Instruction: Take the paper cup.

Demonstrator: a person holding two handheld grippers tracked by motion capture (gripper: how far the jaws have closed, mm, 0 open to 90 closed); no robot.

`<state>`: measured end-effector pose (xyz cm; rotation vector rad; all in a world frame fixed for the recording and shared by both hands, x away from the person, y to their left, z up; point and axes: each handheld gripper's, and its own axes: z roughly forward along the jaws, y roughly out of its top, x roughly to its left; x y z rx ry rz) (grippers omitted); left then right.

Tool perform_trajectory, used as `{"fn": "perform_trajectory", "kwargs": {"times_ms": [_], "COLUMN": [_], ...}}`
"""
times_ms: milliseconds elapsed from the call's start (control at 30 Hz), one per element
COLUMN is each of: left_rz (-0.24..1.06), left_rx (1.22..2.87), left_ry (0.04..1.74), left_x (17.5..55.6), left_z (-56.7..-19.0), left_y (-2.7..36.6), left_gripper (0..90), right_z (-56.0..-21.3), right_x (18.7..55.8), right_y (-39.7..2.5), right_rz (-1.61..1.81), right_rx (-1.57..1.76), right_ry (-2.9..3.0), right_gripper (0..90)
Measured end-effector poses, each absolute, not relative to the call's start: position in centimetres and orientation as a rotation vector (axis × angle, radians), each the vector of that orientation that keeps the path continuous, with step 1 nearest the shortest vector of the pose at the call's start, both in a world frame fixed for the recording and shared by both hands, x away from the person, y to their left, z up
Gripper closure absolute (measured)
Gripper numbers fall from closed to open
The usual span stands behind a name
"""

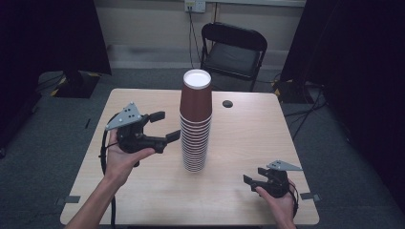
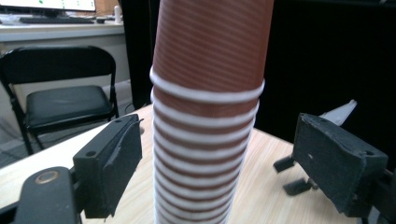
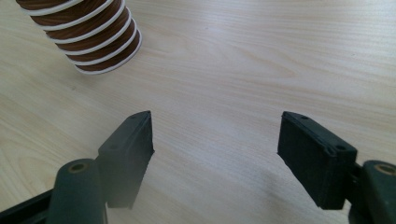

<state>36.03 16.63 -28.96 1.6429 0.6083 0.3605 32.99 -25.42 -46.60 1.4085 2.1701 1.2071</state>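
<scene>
— Cups: where does the stack of paper cups (image 1: 196, 121) stand, and what are the fingers doing?

— Start with the left gripper (image 1: 165, 126). Its two black jaws stand wide apart and grip nothing. In the left gripper view the stack (image 2: 205, 116) rises between them, with a gap on either side, so neither pad touches it. From above, the jaw tips sit just beside the stack's left flank, about halfway up.

— And the other one?

— The right gripper (image 1: 249, 180) is spread open too, empty, held low over the table (image 1: 239, 133) near its front right corner. In its own view bare wood lies between the jaws, and the foot of the stack (image 3: 93, 37) sits well apart, up at the top left.

— So the stack itself?

— Upright near the middle of the table, brown cups with white rims nested mouth down, the top one's white base facing up.

— Anything further out?

— A small dark disc (image 1: 227, 103) lies on the table behind the stack, and a black folding chair (image 1: 233, 47) stands beyond the far edge.
</scene>
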Motion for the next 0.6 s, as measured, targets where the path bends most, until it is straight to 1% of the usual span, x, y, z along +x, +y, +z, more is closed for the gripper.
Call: {"fn": "perform_trajectory", "kwargs": {"times_ms": [167,333,467,600], "left_rz": [0.376,0.33,0.336,0.343], "left_rx": [1.654,1.657,1.651,1.691], "left_ry": [0.572,0.578,0.57,0.537], "left_x": [36.8,37.6,38.3,38.9], "left_z": [-27.3,-26.1,-25.0,-24.0], "left_y": [15.8,15.2,14.6,13.7], "left_gripper": [15.4,15.6,15.3,15.3], "right_z": [-46.6,-46.6,-46.6,-46.6], "right_x": [33.1,33.0,33.0,33.0], "right_y": [-25.4,-25.3,-25.4,-25.4], "right_rz": [1.209,1.21,1.216,1.214], "right_rx": [1.389,1.388,1.404,1.404], "right_ry": [2.176,2.18,2.169,2.166], "right_gripper": [24.6,24.5,24.1,23.3]}}
